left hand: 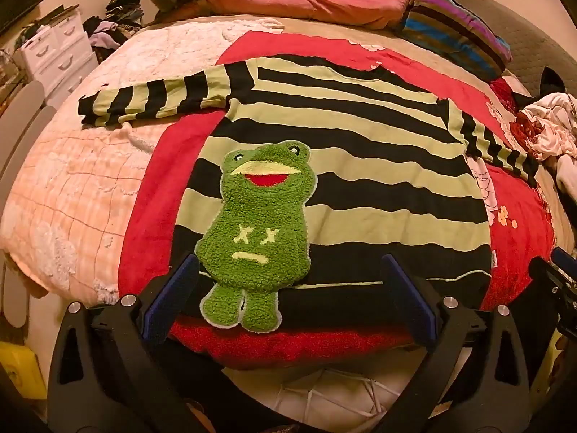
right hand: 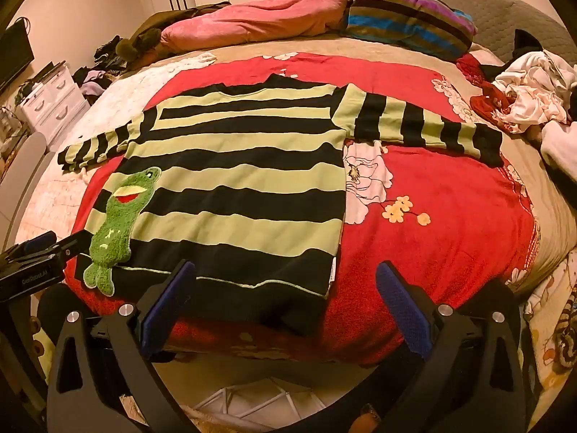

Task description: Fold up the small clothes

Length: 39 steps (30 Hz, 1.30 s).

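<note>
A small black and pale-green striped sweater (left hand: 360, 166) lies flat on a red blanket (left hand: 151, 216), both sleeves spread out. A fuzzy green frog patch (left hand: 258, 231) sits at its lower left hem. My left gripper (left hand: 288, 288) is open and empty, its jaws either side of the frog at the hem. In the right wrist view the sweater (right hand: 238, 173) lies ahead, and my right gripper (right hand: 285, 292) is open and empty around its lower right hem corner. The left gripper (right hand: 36, 263) shows at the left edge there.
The red blanket (right hand: 432, 216) covers a bed. A pink duvet (right hand: 252, 18) and a striped pillow (right hand: 407, 14) lie at the far side. A heap of clothes (right hand: 523, 90) lies at the right. White drawers (left hand: 57, 50) stand at the left.
</note>
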Available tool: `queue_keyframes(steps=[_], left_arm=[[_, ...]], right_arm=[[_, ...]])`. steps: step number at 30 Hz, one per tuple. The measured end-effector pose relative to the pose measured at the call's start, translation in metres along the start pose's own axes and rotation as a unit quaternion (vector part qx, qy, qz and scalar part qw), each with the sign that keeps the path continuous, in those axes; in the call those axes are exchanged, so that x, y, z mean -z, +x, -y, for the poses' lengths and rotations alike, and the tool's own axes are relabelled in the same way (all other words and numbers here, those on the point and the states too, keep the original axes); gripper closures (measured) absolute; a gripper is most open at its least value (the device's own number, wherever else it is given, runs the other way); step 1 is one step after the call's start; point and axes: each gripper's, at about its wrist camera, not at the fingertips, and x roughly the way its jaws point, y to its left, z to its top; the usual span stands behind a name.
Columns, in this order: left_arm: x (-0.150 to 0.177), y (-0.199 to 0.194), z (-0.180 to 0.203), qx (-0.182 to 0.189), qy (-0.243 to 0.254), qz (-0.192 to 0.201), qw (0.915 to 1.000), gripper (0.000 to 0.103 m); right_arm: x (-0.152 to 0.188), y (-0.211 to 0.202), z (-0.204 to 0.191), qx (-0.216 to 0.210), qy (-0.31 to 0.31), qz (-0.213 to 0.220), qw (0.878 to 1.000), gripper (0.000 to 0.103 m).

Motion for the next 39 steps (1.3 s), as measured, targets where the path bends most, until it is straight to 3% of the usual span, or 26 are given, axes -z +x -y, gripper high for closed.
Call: queue_keyframes(steps=[39], left_arm=[[-0.0007, -0.0053, 0.0095, 0.006, 0.013, 0.006, 0.9999, 0.008]], right_arm=[[0.0022, -0.0029, 0.0022, 0.01, 0.003, 0.003, 1.0, 0.004]])
